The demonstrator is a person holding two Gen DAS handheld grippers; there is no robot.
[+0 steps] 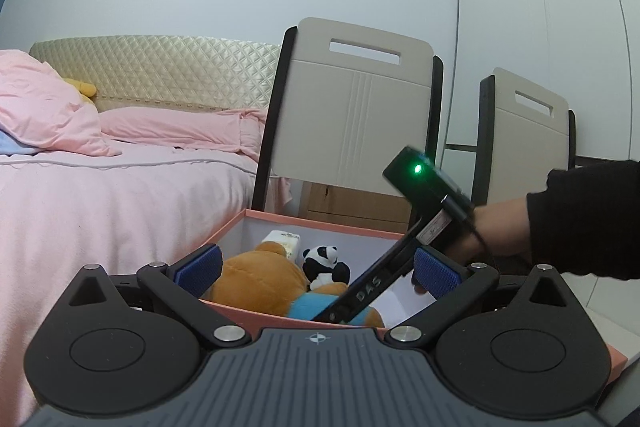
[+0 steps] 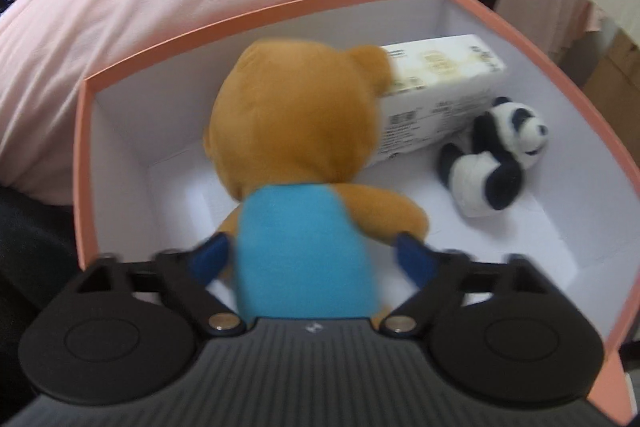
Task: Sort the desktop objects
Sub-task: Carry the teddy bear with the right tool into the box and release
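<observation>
A pink box (image 2: 82, 131) with a white inside holds a brown plush bear (image 2: 292, 131) in a blue shirt, a small panda plush (image 2: 496, 163) and a white tissue pack (image 2: 444, 87). My right gripper (image 2: 316, 255) is over the box, its blue pads wide apart on either side of the bear's blue body, not squeezing it. My left gripper (image 1: 316, 267) is open and empty just in front of the box (image 1: 256, 311). In the left wrist view the bear (image 1: 260, 279), the panda (image 1: 326, 259) and the right gripper's body (image 1: 428, 187) show.
A bed with pink bedding (image 1: 100, 195) lies left of the box. Two beige chairs (image 1: 356, 115) stand behind it. A cardboard box (image 1: 352, 203) sits under the nearer chair. A sleeved hand (image 1: 560, 219) holds the right gripper.
</observation>
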